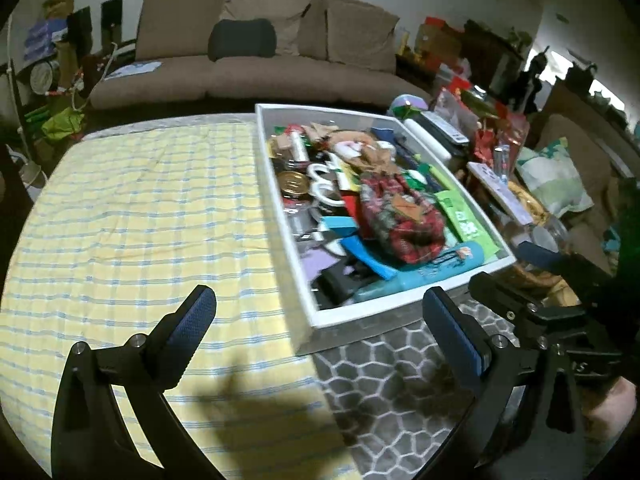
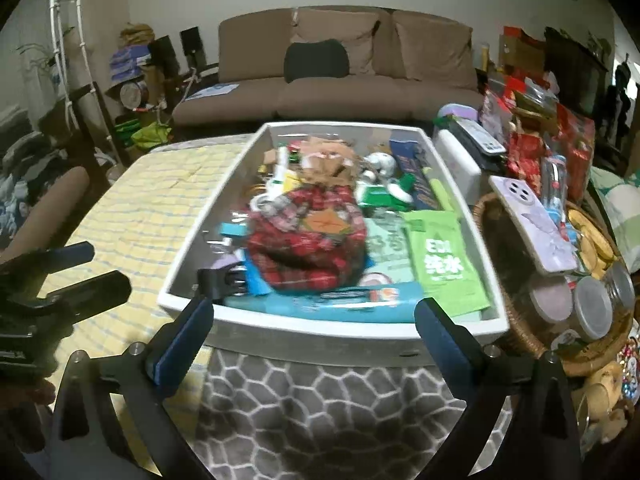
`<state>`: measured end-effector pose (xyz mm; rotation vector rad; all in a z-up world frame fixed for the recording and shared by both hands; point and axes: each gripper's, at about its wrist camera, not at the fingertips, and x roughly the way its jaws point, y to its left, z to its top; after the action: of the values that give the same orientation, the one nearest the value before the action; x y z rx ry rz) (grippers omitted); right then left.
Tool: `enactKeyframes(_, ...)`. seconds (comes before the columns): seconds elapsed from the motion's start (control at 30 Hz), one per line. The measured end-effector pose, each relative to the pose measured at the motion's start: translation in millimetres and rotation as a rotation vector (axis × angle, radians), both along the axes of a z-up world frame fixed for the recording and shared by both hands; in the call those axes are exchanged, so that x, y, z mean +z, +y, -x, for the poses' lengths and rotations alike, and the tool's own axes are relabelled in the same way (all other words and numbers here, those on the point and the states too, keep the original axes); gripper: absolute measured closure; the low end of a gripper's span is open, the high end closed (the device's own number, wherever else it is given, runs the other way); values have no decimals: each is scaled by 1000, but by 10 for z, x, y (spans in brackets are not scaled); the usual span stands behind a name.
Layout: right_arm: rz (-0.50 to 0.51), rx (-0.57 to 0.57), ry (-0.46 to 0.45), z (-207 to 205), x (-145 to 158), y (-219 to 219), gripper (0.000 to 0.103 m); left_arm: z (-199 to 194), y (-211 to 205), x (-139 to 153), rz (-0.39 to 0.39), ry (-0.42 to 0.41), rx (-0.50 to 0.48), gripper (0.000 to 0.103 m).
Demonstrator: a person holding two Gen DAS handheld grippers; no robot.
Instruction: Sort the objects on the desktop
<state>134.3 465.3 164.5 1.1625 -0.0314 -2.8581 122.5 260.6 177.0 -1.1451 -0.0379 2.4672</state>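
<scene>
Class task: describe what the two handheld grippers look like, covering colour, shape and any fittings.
Both the left gripper and the right gripper share one design: matte black curved arms, silver bolt heads at the joints, and two jaws faced with blue textured pads. No cables or sleeves show.

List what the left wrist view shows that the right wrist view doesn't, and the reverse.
Only the left wrist view shows the gold-lidded jar and the white scissors inside the tray. Only the right wrist view shows the wicker basket with grey-lidded jars, beside the tray. Both show the white tray, the red plaid pouch, the green packet, the yellow checked cloth, and both grippers open: left gripper, right gripper.
</scene>
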Motion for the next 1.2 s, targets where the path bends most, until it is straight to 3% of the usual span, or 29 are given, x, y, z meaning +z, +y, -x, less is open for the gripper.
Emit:
enactKeyframes(0.23,26,54,12,77,-15,-519,1,84,-580,-72,22,27,81,0)
enactKeyframes(0.43,49,106,13,225,-122,-1074,1,238,-1164,-317,54,13,162,0)
enactKeyframes(0.77,94,156,-24,655,-554,-1965,1,524,-1981,-728,107,18,237,0)
enactKeyframes(0.87,99,152,-50,791,-723,-2131,1,640,-2183,-908,94,-22,266,0)
enactKeyframes(0.93,26,125,-32,849,-827,-2276,0,705,-2286,-1040,93,-33,283,0)
enactKeyframes(1.03,1,134,-30,931,-967,-2454,0,776,-2382,-1234,126,-52,297,0)
enactKeyframes(1.2,89,80,-87,1165,-1272,-2507,0,865,-2568,-1456,123,-81,337,0)
